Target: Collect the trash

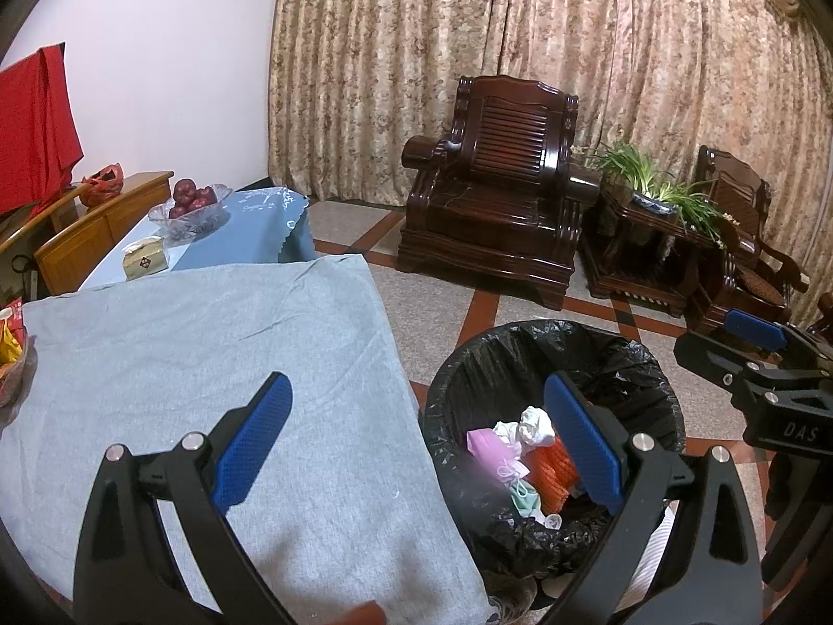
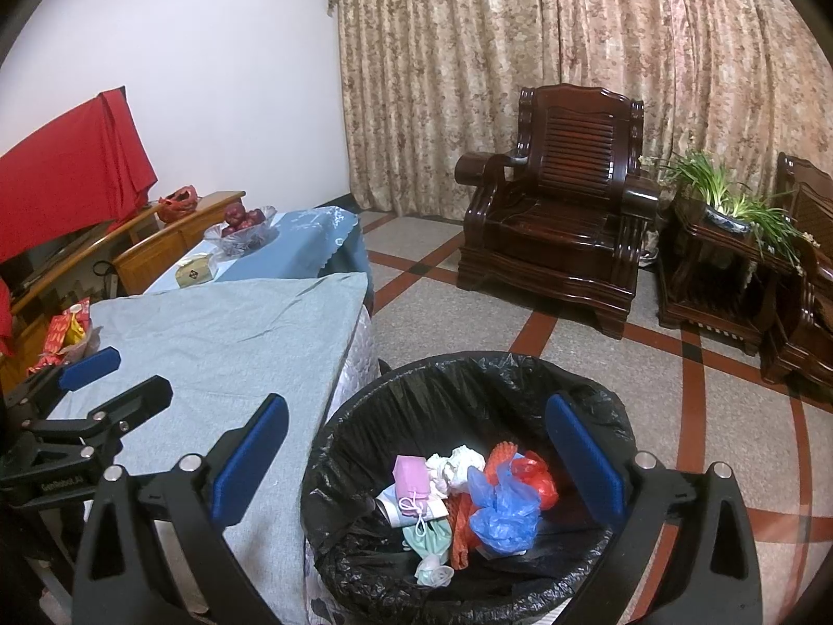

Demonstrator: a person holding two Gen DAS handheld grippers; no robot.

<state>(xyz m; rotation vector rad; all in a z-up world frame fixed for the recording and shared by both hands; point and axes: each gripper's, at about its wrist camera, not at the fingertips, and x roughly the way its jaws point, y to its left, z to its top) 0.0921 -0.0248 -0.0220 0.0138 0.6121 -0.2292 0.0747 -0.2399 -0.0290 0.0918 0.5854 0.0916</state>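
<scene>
A bin lined with a black bag (image 2: 395, 416) stands on the floor beside the grey-clothed table (image 2: 218, 344); it also shows in the left wrist view (image 1: 500, 359). Inside lie a blue plastic bag (image 2: 502, 513), a red bag (image 2: 536, 476), crumpled white tissue (image 2: 458, 463), a pink mask (image 2: 411, 479) and orange netting (image 1: 554, 471). My right gripper (image 2: 416, 448) is open and empty above the bin. My left gripper (image 1: 416, 427) is open and empty, straddling the table's edge and the bin. The right gripper also shows in the left wrist view (image 1: 729, 349).
A glass bowl of apples (image 1: 190, 208) and a tissue box (image 1: 146, 260) sit on the blue-clothed table behind. A snack bowl (image 2: 67, 333) sits at the table's left edge. Dark wooden armchairs (image 1: 494, 198) and a plant stand (image 1: 651, 229) line the curtain.
</scene>
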